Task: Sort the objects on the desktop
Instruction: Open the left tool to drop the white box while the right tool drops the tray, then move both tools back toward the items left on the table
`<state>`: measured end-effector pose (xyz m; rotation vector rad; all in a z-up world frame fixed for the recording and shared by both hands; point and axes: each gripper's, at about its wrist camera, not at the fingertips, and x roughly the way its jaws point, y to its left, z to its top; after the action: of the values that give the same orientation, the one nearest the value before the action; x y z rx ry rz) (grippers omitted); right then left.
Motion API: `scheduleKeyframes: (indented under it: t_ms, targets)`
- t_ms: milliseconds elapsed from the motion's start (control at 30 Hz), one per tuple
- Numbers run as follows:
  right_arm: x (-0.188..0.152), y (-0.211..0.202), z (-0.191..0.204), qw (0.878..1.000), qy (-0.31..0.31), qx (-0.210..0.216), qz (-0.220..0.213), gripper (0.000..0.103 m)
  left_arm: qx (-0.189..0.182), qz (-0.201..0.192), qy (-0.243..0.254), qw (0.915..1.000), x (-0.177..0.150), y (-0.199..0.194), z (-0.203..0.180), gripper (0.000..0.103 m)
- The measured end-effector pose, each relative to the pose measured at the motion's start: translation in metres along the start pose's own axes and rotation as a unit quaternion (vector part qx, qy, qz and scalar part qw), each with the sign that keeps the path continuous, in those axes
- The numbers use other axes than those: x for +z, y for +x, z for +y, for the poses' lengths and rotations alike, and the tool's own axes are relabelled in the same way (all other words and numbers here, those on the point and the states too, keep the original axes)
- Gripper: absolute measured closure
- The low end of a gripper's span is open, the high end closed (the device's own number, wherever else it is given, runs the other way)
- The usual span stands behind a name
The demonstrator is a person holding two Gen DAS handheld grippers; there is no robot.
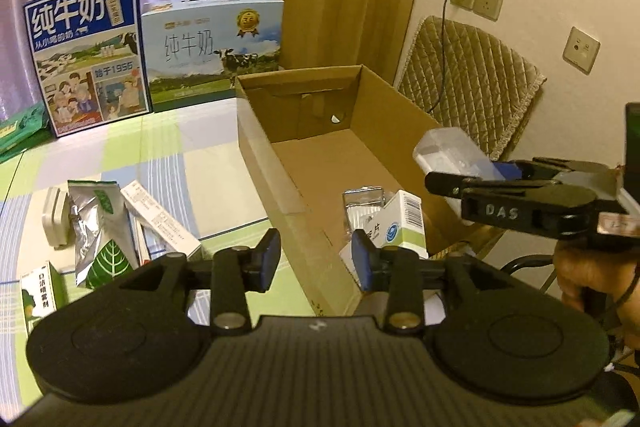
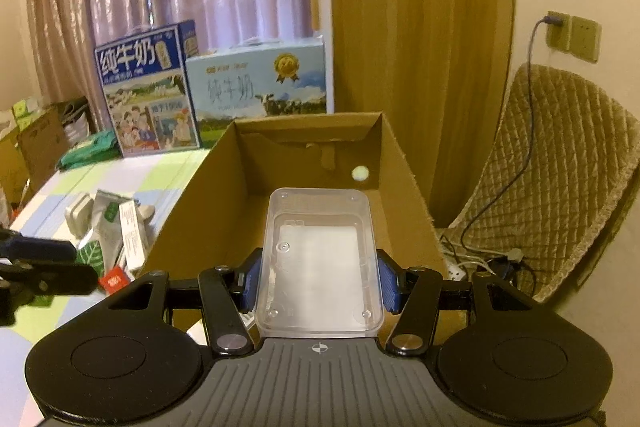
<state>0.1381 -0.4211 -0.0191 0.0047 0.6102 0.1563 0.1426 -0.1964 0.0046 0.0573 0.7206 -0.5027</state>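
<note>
An open cardboard box (image 1: 260, 131) stands on the table; inside lie a white-green medicine carton (image 1: 404, 223) and a silvery packet (image 1: 362, 201). My left gripper (image 1: 316, 261) is open over the box's near left wall, holding nothing. My right gripper (image 2: 320, 277) is shut on a clear plastic case (image 2: 320, 263), held above the cardboard box (image 2: 208, 195). In the left wrist view the right gripper (image 1: 476, 183) holds that clear plastic case (image 1: 452, 151) over the box's right wall. Left of the box lie a foil pouch (image 1: 100, 231), a long white carton (image 1: 160, 217) and a white adapter (image 1: 56, 223).
Two milk cartons (image 1: 90, 55) (image 1: 216, 47) stand at the back of the checked tablecloth (image 1: 180, 147). A small green-white box (image 1: 40, 291) sits at the near left. A padded chair (image 2: 560, 167) with a cable stands right of the table.
</note>
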Motion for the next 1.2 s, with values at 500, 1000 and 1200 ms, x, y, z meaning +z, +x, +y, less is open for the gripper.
scheduleKeyframes:
  t_ms: [500,1000,1200]
  targets:
    - [0.010,0.043,0.005,0.998,-0.051,-0.017,0.038,0.047,0.012,-0.001,-0.015,0.9998,-0.009,-0.003,0.016,0.066]
    - [0.003,0.000,0.005,1.000,-0.025,-0.012,0.003,0.032,0.029,-0.001,-0.031,0.9991,-0.022,-0.017,0.036,0.059]
    - [0.003,-0.032,0.027,0.999,-0.009,0.006,-0.030,0.024,0.050,-0.002,-0.040,0.9979,-0.035,-0.038,0.060,0.050]
